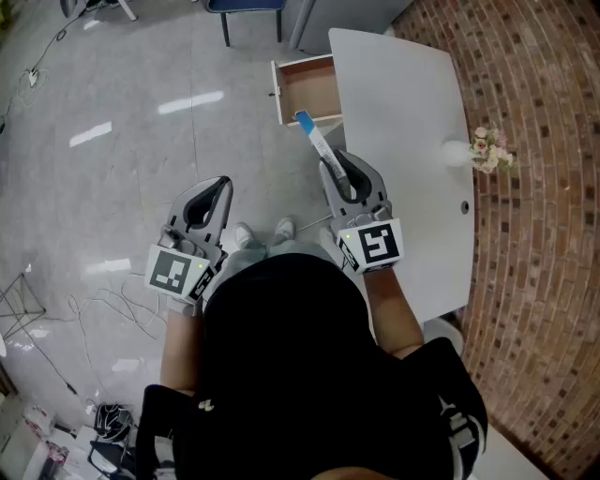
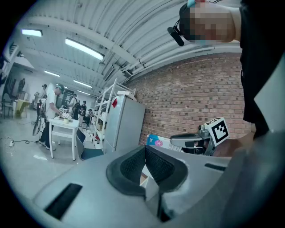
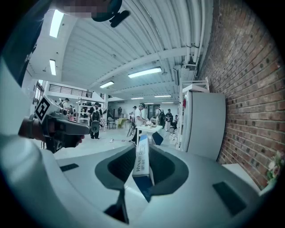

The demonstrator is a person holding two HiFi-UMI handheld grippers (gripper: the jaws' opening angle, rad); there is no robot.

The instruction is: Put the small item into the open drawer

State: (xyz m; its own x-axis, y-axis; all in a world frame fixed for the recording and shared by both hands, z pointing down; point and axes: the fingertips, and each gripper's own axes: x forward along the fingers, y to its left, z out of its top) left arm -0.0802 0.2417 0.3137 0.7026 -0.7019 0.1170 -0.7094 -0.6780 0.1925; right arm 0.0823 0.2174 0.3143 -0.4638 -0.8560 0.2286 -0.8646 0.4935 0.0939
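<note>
A long, thin blue-and-white box is the small item. My right gripper is shut on its near end, and the box juts forward from the jaws toward the open wooden drawer of the white table. In the right gripper view the box stands on edge between the pads. My left gripper hangs over the floor to the left, its jaws together and empty. The left gripper view shows its pads meeting at the tips, with the box beyond them.
A small bunch of flowers lies on the table's right edge. A brick wall lies to the right. Cables trail over the shiny floor at the left. A chair stands beyond the drawer. Several people stand far off round a white table.
</note>
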